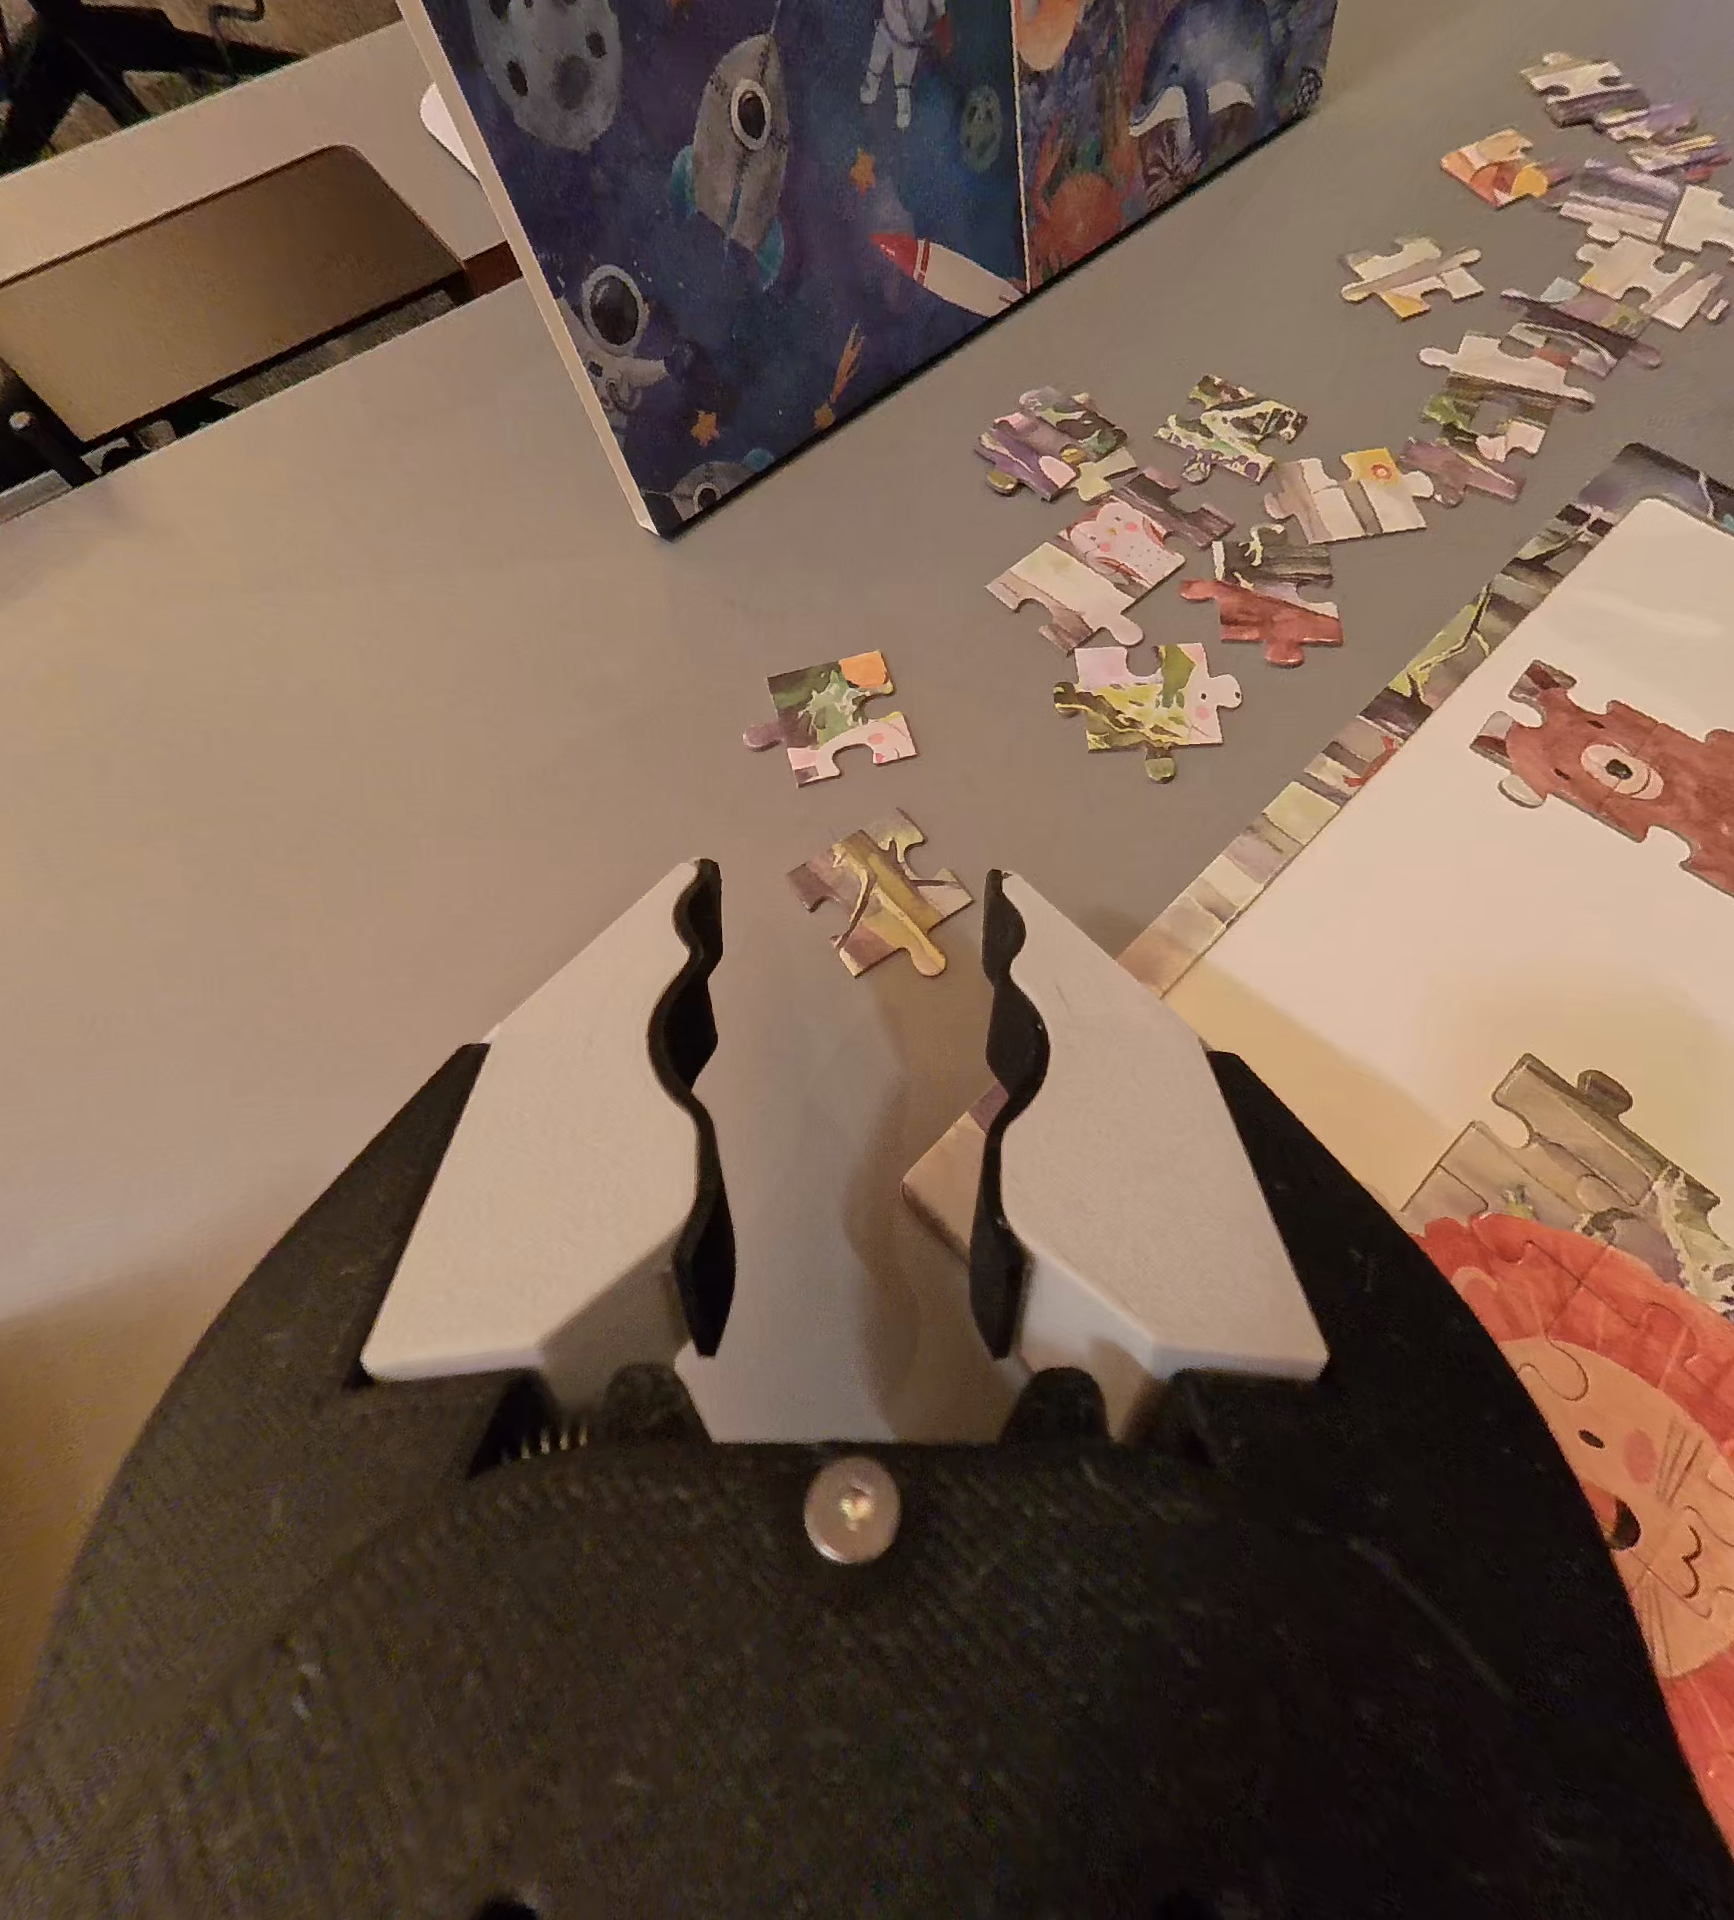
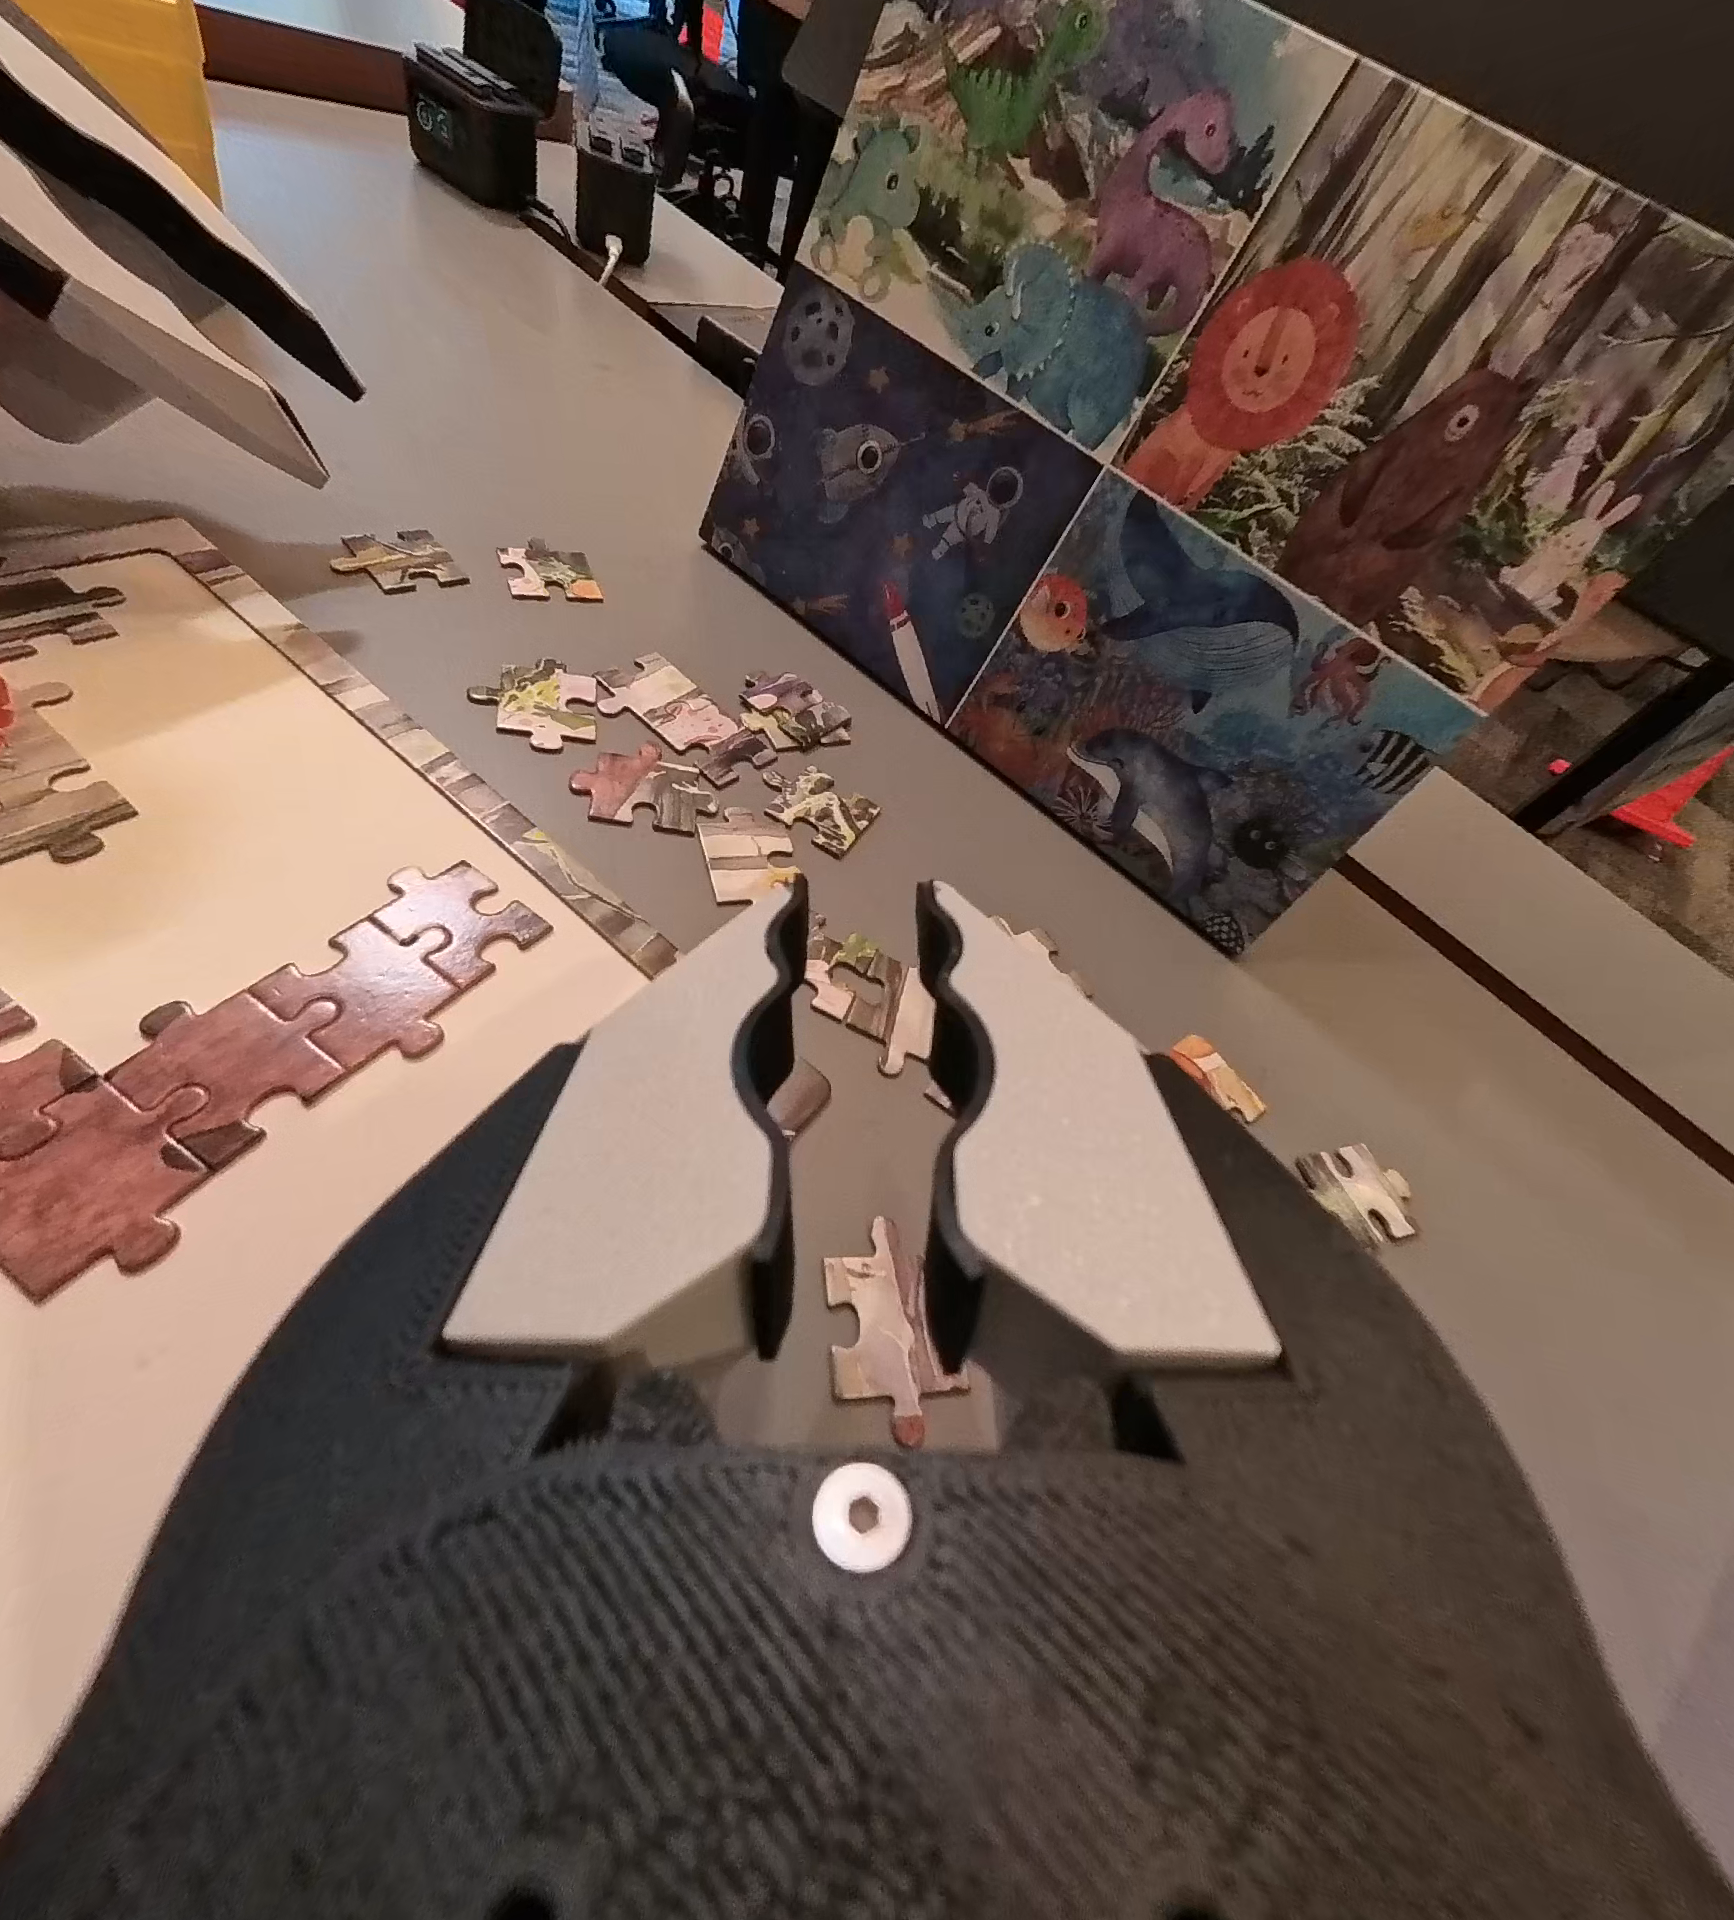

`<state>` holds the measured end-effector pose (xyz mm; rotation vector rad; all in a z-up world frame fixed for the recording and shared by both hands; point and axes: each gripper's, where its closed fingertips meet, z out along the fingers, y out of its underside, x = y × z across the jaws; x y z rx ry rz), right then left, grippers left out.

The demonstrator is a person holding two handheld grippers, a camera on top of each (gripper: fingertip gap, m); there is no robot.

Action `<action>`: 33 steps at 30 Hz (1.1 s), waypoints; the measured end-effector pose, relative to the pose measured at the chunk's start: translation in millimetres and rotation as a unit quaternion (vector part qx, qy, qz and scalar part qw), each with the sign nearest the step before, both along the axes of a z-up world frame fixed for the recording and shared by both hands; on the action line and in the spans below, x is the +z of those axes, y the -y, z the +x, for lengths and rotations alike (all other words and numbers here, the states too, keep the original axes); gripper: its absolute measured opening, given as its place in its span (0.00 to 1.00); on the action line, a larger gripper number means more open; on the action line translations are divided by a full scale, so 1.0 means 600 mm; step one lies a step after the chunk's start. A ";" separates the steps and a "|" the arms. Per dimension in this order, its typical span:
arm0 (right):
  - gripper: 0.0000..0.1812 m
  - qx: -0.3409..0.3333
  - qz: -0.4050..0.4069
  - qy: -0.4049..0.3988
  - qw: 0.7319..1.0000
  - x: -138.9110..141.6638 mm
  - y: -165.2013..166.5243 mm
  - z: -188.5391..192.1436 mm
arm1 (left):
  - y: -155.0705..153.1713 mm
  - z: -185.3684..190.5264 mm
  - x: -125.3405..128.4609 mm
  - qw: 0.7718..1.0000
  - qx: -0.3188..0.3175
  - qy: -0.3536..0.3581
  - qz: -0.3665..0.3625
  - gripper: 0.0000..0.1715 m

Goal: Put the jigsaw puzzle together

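The puzzle tray (image 1: 1362, 966) lies on the grey table, partly filled with a lion section (image 1: 1611, 1475) and a brown bear section (image 1: 1673, 821). It also shows in the right wrist view (image 2: 250, 914). My left gripper (image 1: 852, 883) is open and empty, just above a loose piece (image 1: 878, 894) that lies beyond its tips. My right gripper (image 2: 863, 899) is open and empty over loose pieces; one pale piece (image 2: 889, 1320) lies on the table between its fingers. The left gripper also shows at the top left of the right wrist view (image 2: 323, 436).
The puzzle box (image 2: 1154, 499) stands upright behind the loose pieces (image 1: 1185, 540); it also shows in the left wrist view (image 1: 790, 208). More pieces (image 1: 1590, 239) lie at the far right. Black devices (image 2: 489, 125) sit on the far table. A chair (image 1: 198, 270) stands beyond the table edge. About 25 cm separates my left fingertips from my right.
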<state>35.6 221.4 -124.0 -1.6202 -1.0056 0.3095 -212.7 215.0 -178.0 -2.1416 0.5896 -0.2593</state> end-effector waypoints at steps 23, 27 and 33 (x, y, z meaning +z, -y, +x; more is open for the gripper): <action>0.24 0.044 -0.136 -0.069 0.987 -0.038 0.002 -0.012 | -0.002 -0.005 0.003 1.000 0.001 -0.001 0.005 0.29; 0.27 0.080 -0.156 -0.067 0.982 -0.028 -0.010 -0.043 | -0.003 -0.010 0.007 1.000 0.006 0.005 0.009 0.29; 0.27 0.101 -0.125 0.096 0.982 -0.076 -0.088 -0.072 | -0.003 -0.010 0.019 1.000 0.002 0.010 0.024 0.28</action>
